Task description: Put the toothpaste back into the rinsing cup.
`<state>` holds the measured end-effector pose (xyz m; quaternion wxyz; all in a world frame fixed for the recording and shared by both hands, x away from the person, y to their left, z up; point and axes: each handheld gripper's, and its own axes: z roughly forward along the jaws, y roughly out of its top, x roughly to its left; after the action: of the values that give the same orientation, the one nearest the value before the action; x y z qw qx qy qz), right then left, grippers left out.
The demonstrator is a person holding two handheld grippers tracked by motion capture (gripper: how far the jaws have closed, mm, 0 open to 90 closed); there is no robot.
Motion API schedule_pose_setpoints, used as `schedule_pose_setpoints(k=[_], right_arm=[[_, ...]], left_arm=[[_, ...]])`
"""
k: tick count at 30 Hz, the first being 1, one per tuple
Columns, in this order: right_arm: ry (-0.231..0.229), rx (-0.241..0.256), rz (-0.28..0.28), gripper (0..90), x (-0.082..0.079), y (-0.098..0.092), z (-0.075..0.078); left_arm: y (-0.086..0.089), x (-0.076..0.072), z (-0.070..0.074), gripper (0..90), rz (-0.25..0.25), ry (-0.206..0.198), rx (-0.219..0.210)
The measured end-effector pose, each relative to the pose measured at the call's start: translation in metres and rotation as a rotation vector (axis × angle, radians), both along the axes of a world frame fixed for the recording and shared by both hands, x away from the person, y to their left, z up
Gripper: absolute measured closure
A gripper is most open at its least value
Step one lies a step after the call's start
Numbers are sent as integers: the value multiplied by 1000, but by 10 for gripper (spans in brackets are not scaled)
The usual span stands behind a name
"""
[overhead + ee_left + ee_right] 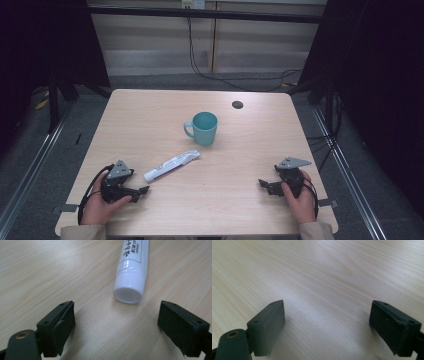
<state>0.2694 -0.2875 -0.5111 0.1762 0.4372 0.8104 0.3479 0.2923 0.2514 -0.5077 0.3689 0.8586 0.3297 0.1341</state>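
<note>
Your left gripper sits closest in the left gripper view, jaws spread wide with bare wood between them, holding nothing. The tube lies flat just ahead of those jaws, white cap end facing you, not touching either pad; black print runs along its body, too cut off to read. In the high view the tube lies on a diagonal, cap end toward your left gripper, crimped end pointing toward the cup. Take the tube as your reference: your left gripper is just beside its cap end, on the near side, resting low on the table in your left hand. The cup is beyond the tube's far end, near but apart from it, upright, teal, handle turned to your left. Your right gripper is well apart from the tube, off to its right near the table's front edge, held in your right hand. In the right gripper view your right gripper also has its jaws wide apart, empty, plain wood grain ahead of them. A small dark round hole sits in the table well beyond the tube, past the cup and to its right. Cables lie on the floor behind the table.
</note>
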Motion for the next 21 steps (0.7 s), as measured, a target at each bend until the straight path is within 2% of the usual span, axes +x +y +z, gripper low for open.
schedule_pose_setpoints(k=[3, 5, 6, 7, 8, 9, 10, 11, 12, 14, 21], right_arm=[[1, 0, 1, 129, 0, 0, 0], [0, 1, 2, 128, 0, 0, 0], [1, 1, 1, 127, 0, 0, 0], [3, 2, 2, 126, 0, 0, 0], [-2, 0, 5, 125, 1, 0, 0], [-2, 2, 9, 123, 1, 0, 0], [-2, 2, 9, 123, 1, 0, 0], [1, 5, 10, 121, 1, 0, 0], [0, 4, 10, 120, 2, 0, 0], [1, 2, 9, 119, 2, 0, 0], [3, 3, 5, 119, 3, 0, 0]], left_arm=[[-1, 0, 0, 142, 14, 3, -3], [-2, -1, 3, 162, 22, 20, 21], [-4, -1, 5, 171, 30, 41, 24], [-4, 0, 7, 184, 30, 50, 42], [-6, 1, 11, 199, 25, 77, 70], [-7, 2, 13, 230, 25, 88, 91], [-7, 2, 13, 244, 25, 88, 91], [-12, 5, 18, 266, 22, 137, 126], [-14, 7, 21, 279, 21, 156, 147], [-19, 10, 28, 287, 0, 194, 160], [-37, 25, 51, 326, -15, 238, 207]])
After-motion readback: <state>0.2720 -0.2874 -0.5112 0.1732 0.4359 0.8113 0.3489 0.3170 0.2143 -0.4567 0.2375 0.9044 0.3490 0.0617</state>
